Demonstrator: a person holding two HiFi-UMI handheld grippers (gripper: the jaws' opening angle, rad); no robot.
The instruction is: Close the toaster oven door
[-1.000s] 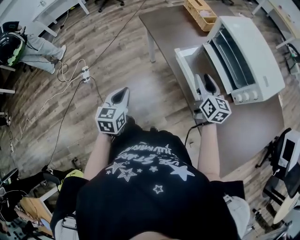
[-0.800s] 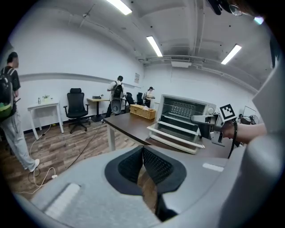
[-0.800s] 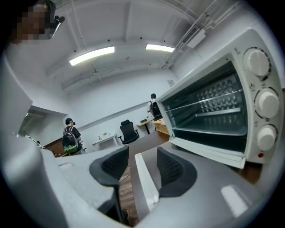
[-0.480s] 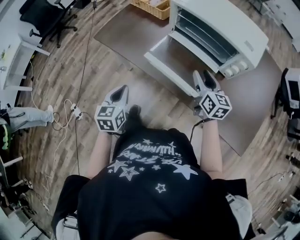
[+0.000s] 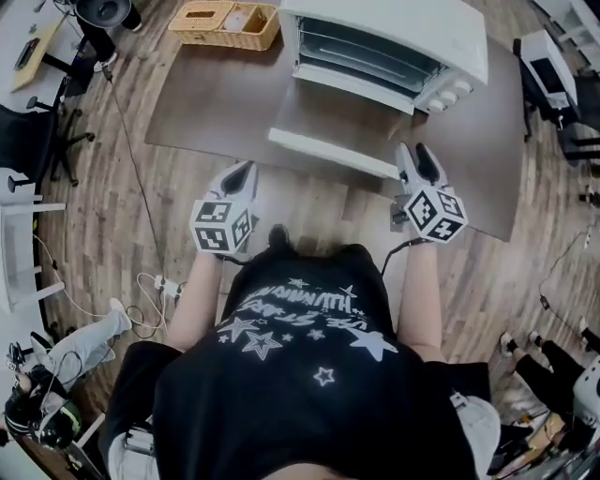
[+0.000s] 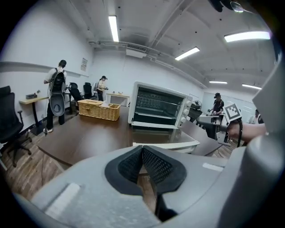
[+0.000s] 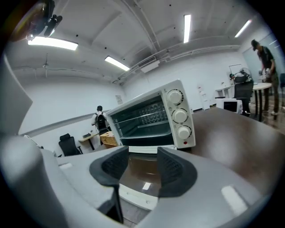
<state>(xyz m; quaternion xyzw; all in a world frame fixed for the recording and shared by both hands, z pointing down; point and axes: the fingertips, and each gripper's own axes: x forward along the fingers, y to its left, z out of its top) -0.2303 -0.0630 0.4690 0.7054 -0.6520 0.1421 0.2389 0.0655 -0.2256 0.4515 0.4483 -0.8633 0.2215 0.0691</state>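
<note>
A white toaster oven point(image 5: 394, 42) stands on the brown table point(image 5: 206, 103) straight ahead. Its glass door point(image 5: 337, 127) hangs open, lying flat toward me, with the white front edge point(image 5: 333, 153) nearest. My right gripper point(image 5: 413, 154) is open just off the door's right front corner, touching nothing. In the right gripper view the door edge point(image 7: 138, 192) shows in the gap between the pads point(image 7: 116, 164), below the oven point(image 7: 151, 118). My left gripper point(image 5: 247, 170) is shut and empty, held left of the door and short of the table. Its own view shows the oven point(image 6: 158, 107) and door point(image 6: 167, 141) ahead.
A wicker basket point(image 5: 225, 23) sits on the table left of the oven. Office chairs point(image 5: 47, 141) and floor cables point(image 5: 155, 281) lie to the left, a desk with a boxy appliance point(image 5: 548, 61) to the right. People stand at desks point(image 6: 55, 95) in the background.
The head view has swung round, so the oven moved from upper right to straight ahead. Both grippers kept their pose near my body. The door stays open.
</note>
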